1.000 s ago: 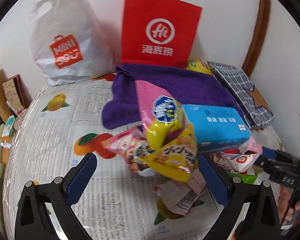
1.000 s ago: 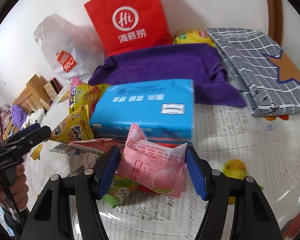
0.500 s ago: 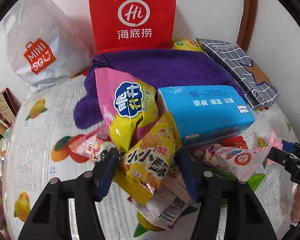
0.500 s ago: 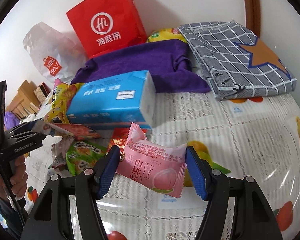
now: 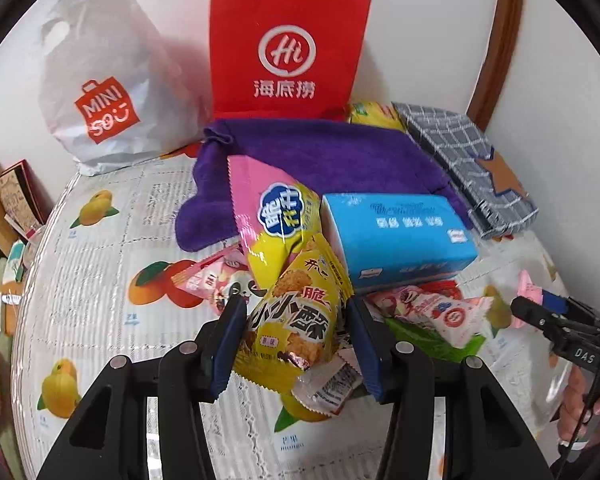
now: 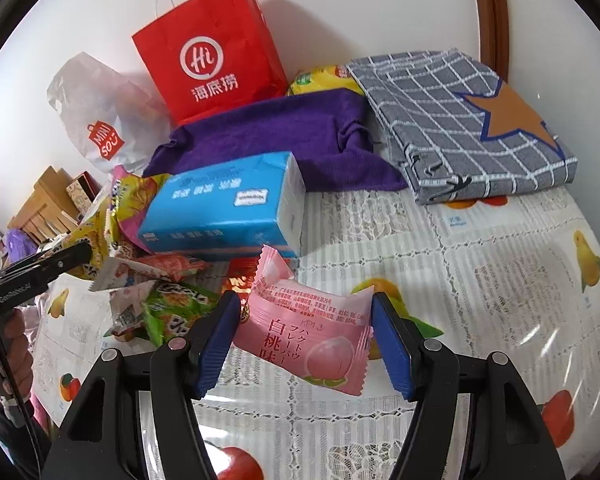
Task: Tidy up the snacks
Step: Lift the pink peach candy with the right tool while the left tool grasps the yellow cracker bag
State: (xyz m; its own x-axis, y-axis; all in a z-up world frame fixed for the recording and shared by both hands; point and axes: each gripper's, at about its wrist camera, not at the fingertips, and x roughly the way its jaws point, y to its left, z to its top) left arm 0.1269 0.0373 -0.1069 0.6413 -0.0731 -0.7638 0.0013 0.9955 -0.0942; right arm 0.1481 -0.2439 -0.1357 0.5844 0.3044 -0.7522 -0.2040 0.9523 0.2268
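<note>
My left gripper (image 5: pixel 296 344) is shut on a yellow crisp snack packet (image 5: pixel 296 320) at the near side of the snack pile. Behind it lie a pink-and-yellow snack bag (image 5: pixel 276 216), a blue tissue pack (image 5: pixel 396 236) and several small wrapped snacks (image 5: pixel 432 308). My right gripper (image 6: pixel 302 340) is shut on a pink peach snack packet (image 6: pixel 304 332), held above the tablecloth to the right of the pile. The blue tissue pack (image 6: pixel 224 208) and a green packet (image 6: pixel 176 312) show behind and to the left of it.
A red paper bag (image 5: pixel 288 48), a white Miniso bag (image 5: pixel 100 80), a purple towel (image 5: pixel 320 152) and a folded grey checked cloth (image 6: pixel 460 116) line the back wall. The fruit-print tablecloth (image 6: pixel 500 272) covers the table. Boxes (image 5: pixel 8 204) stand past the left edge.
My left gripper closed in from wide open onto the yellow packet. My right gripper carried the pink peach packet back and to the right, away from the pile.
</note>
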